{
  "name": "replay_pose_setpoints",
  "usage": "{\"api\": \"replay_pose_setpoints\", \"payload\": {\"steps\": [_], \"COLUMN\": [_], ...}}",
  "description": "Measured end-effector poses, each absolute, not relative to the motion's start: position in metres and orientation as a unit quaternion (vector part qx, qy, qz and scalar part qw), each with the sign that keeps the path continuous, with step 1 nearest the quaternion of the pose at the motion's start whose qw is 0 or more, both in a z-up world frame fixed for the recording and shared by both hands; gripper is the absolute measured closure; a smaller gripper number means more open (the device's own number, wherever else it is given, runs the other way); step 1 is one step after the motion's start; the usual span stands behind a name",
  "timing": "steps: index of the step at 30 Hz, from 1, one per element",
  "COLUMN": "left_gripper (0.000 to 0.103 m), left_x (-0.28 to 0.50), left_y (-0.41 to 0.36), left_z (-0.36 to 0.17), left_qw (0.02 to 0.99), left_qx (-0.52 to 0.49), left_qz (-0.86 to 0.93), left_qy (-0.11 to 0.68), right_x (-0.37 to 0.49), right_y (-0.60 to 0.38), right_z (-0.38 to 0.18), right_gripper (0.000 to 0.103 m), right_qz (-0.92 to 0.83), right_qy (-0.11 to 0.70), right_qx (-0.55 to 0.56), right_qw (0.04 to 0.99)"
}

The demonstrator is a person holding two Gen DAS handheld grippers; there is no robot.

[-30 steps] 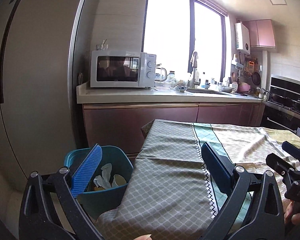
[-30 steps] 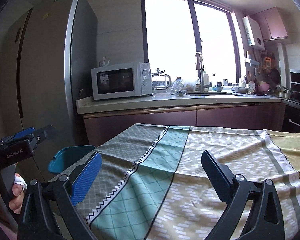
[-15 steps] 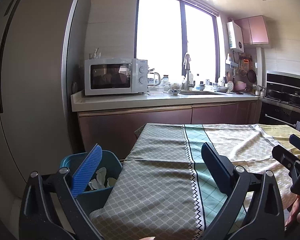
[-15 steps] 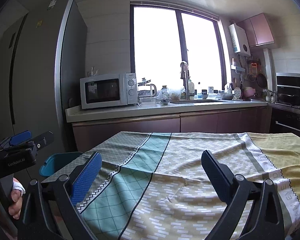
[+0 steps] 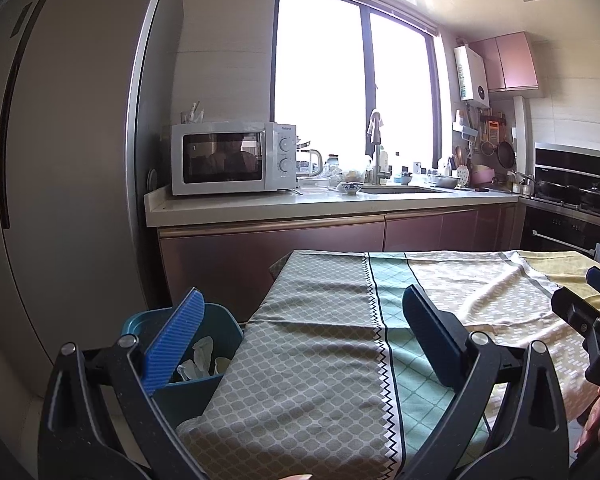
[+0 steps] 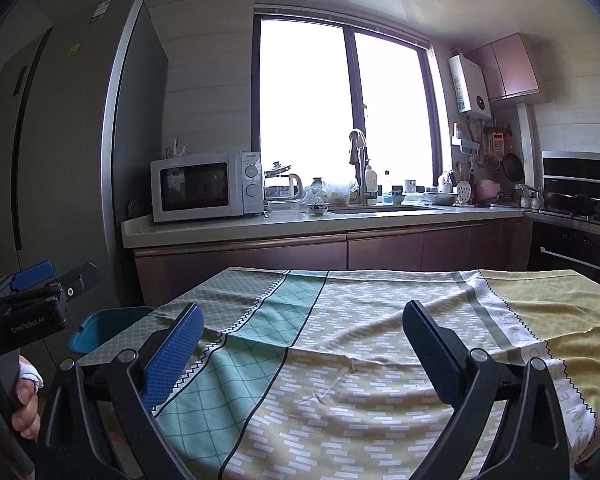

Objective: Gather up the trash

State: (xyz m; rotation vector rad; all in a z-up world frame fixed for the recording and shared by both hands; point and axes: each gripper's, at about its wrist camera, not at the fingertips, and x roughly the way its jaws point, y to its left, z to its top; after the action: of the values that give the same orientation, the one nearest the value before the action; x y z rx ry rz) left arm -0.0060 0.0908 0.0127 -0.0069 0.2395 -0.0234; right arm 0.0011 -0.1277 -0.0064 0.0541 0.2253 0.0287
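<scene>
A teal trash bin (image 5: 204, 376) stands on the floor at the table's left end, with crumpled white paper trash (image 5: 200, 356) inside it. The right wrist view shows only the bin's rim (image 6: 104, 328). My left gripper (image 5: 300, 336) is open and empty, held above the table's left part near the bin. My right gripper (image 6: 304, 344) is open and empty over the middle of the table. The patterned tablecloth (image 6: 380, 340) shows no loose trash. Each gripper appears at the edge of the other's view, held by a hand (image 6: 24, 400).
A tall grey fridge (image 5: 60, 160) stands at the left. Behind the table runs a kitchen counter (image 5: 320, 204) with a white microwave (image 5: 232, 158), kettle, sink and dishes. A black oven and stove (image 5: 572, 208) sit at the right.
Both grippers have pulled back and tilted up a little, so the table and bin sit lower in view. The jaws have stayed open and empty.
</scene>
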Motion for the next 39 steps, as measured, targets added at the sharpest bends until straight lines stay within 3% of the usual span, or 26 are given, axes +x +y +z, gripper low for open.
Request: {"api": "replay_pose_setpoints", "payload": {"steps": [39], "left_gripper": [0.005], "left_x": [-0.0051], "left_y": [0.0952], "left_z": [0.0113], "left_qw": [0.993], "left_qx": [-0.01], "left_qz": [-0.007], "left_qy": [0.116], "right_x": [0.0003], "right_y": [-0.1265], "right_z": [-0.0056], "right_gripper": [0.007], "right_qz": [0.009], "right_qy": [0.114], "right_qx": [0.027], "right_qw": [0.993]}}
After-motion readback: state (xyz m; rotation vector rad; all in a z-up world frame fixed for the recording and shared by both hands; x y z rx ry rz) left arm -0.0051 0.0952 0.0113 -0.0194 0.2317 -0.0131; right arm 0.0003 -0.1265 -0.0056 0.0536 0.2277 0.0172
